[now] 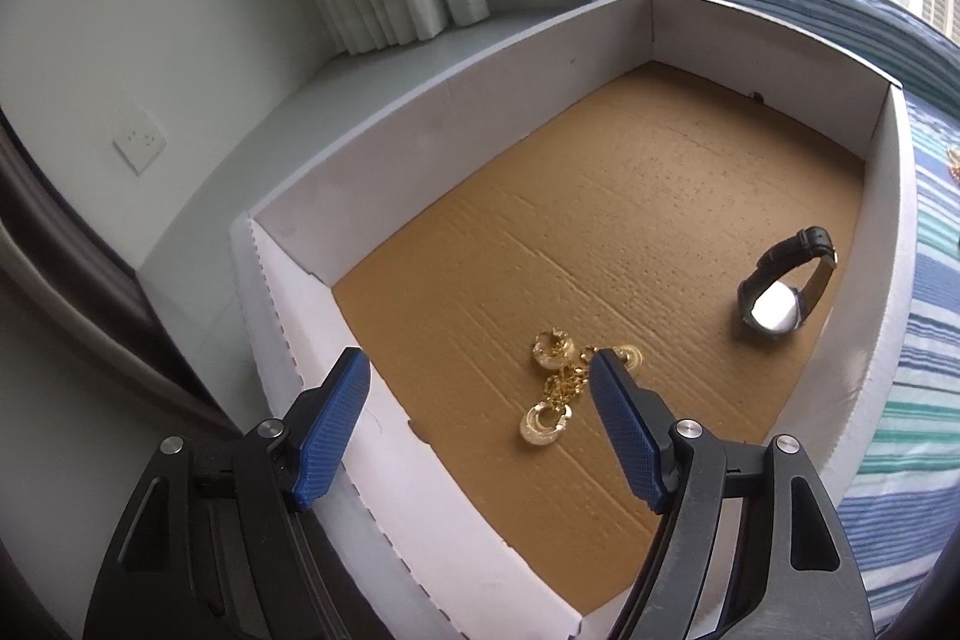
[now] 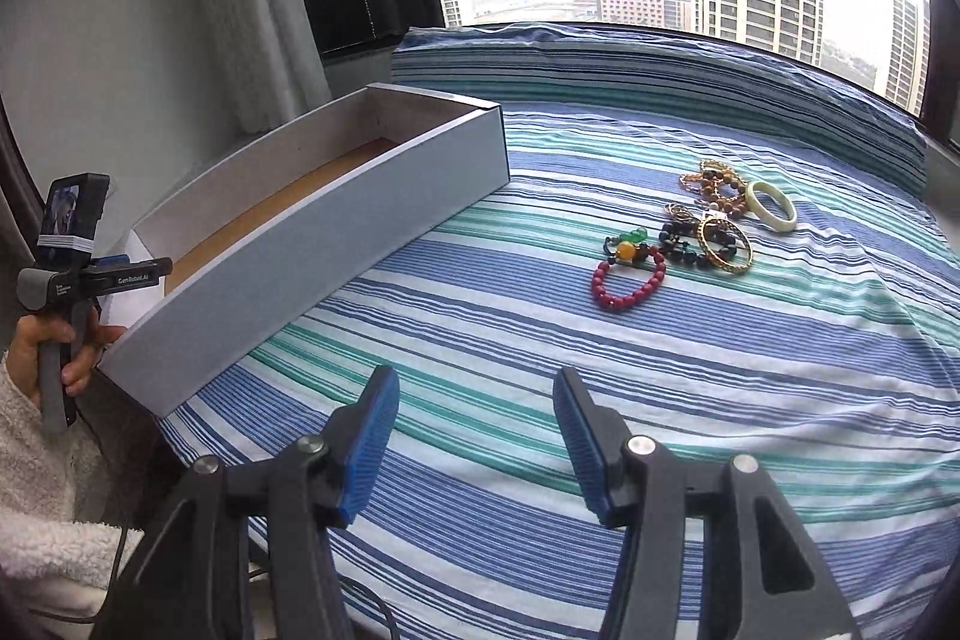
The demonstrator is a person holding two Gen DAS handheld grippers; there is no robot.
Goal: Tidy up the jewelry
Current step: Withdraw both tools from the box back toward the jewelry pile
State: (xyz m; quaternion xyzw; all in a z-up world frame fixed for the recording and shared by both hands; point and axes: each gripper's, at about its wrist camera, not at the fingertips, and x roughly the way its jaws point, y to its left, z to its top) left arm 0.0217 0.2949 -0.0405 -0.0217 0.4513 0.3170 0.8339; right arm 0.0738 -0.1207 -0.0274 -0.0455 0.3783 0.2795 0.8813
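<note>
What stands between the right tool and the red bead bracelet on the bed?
Nothing visible does. Only bare striped bedspread lies between the open right tool and the red bead bracelet. The other jewelry lies beyond it.

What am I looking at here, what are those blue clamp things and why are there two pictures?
No robot here: a person holds a hand tool in each hand, each with two blue jaws and a camera looking forward along them. One picture comes from the left gripper, the other from the right gripper. In the right view you can see the person's left hand gripping the other tool's handle.

The left camera looks into a white box with a brown cardboard floor. Inside lie gold earrings with a chain and a black watch.

The right camera looks over a striped bedspread, where a pile of bracelets sits beside the box. Both jaws are open and hold nothing.
</note>
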